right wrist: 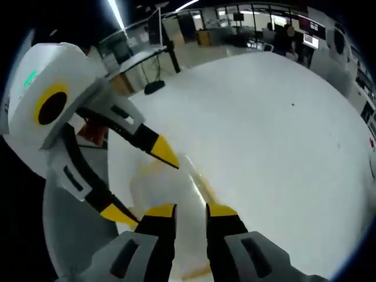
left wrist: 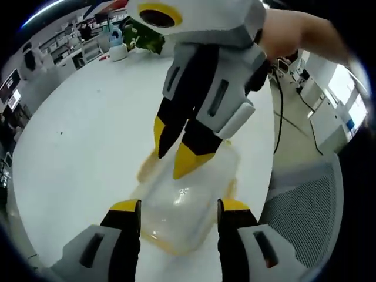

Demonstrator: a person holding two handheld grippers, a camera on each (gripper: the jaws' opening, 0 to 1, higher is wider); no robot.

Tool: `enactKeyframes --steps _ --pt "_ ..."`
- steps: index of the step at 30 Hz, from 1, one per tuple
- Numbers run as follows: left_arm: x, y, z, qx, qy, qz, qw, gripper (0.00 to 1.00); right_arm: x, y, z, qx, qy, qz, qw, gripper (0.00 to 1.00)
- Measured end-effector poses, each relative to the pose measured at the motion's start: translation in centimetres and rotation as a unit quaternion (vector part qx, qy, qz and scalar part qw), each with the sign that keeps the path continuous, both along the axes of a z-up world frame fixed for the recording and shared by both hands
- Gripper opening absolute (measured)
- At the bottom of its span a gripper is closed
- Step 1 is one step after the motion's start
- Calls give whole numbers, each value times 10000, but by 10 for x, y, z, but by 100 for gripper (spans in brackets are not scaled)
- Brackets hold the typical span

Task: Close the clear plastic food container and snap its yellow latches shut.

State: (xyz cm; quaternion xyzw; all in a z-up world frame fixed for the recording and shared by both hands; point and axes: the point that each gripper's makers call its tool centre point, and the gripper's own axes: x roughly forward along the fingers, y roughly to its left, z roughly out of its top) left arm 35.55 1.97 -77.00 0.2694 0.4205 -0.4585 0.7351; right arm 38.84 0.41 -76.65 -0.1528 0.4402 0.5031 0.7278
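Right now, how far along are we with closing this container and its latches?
Done, it seems: the lid lies on the clear plastic food container on the white table. In hand: the right hand-held gripper reaches down onto the container's far side, jaws nearly together, while the left hand-held gripper straddles its near end, open. Left: I cannot tell which yellow latches are snapped; check each.

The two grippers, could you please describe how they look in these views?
Both match: the left gripper and right gripper have grey bodies with dark slots, black jaws and yellow tips. Each carries a white housing with a yellow ring. A black cable trails behind the right gripper in the left gripper view.
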Motion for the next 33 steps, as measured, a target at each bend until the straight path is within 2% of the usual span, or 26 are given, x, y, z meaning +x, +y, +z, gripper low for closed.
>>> enactKeyframes --steps 11,15,18,23,28,33 --pt "-10 0 -1 69 -15 -120 9999 52 5 -2 -8 -91 35 -39 9999 17" --pt "-20 -1 -6 201 -70 -299 9993 56 6 -3 -10 -95 113 -125 9998 17" --pt "-21 0 -6 342 -314 -461 9979 57 7 -2 -9 -68 113 -138 9998 17" --pt "-21 0 -11 431 -328 -517 9972 59 19 -4 -8 -28 -114 -178 9998 31" --pt "-24 -1 -11 350 -228 -441 9982 58 13 -5 -13 8 191 -134 9997 28" --pt "-24 5 -12 430 -230 -443 9978 57 13 -11 -23 -94 428 -198 9988 29"
